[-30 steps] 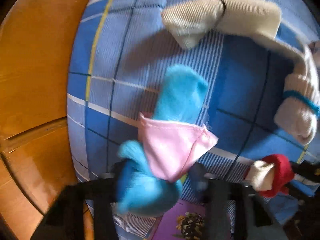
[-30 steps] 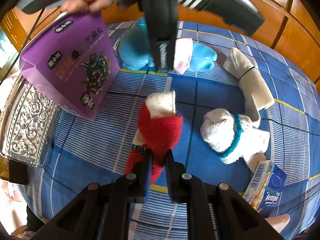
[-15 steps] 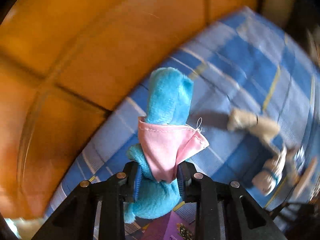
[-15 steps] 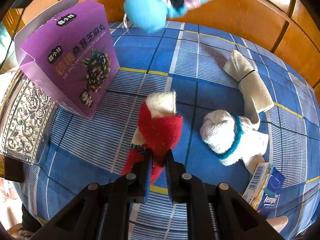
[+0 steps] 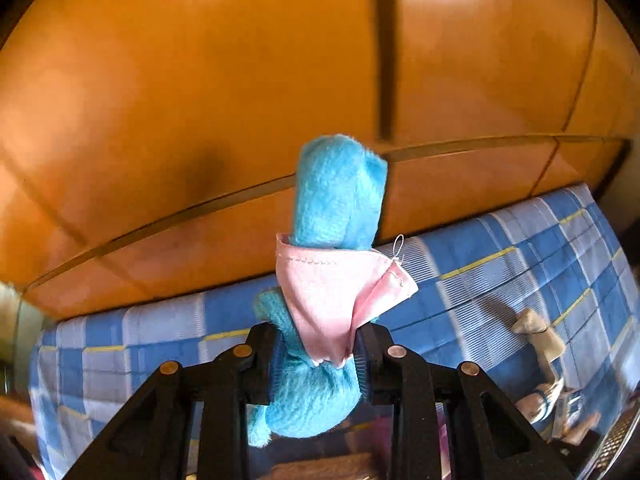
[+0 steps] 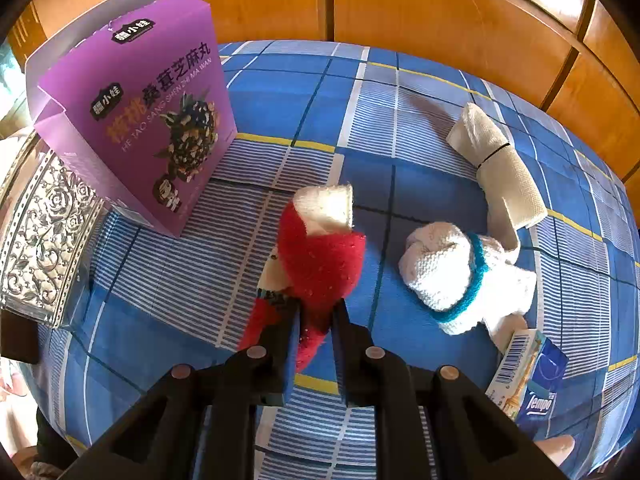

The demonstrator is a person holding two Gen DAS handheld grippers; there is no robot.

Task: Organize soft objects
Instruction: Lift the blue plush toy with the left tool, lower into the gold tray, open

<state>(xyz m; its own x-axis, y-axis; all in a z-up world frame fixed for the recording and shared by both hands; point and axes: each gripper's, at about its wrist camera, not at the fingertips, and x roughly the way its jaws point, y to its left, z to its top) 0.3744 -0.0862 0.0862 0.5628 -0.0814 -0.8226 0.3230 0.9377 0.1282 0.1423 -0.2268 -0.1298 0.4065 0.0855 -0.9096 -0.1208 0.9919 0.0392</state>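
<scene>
My left gripper [image 5: 316,354] is shut on a blue plush toy with a pink cloth [image 5: 332,280] and holds it in the air above the blue checked cloth [image 5: 500,264]. My right gripper [image 6: 316,320] is shut on a red and cream soft toy [image 6: 320,256] that rests on the checked cloth [image 6: 304,92]. A white knitted toy with a teal band [image 6: 452,272] lies right of it. A beige rolled cloth [image 6: 496,164] lies farther back right; it also shows small in the left wrist view [image 5: 540,336].
An open purple snack box [image 6: 148,112] stands at the left. A silver embossed tin [image 6: 44,240] lies beside it. A Tempo tissue pack [image 6: 532,376] sits at the front right. Orange wooden panels [image 5: 240,80] rise behind the cloth.
My left gripper closed on the blue plush toy and lifted it off the cloth, tilting up toward the wooden panels. My right gripper has stayed shut on the red toy.
</scene>
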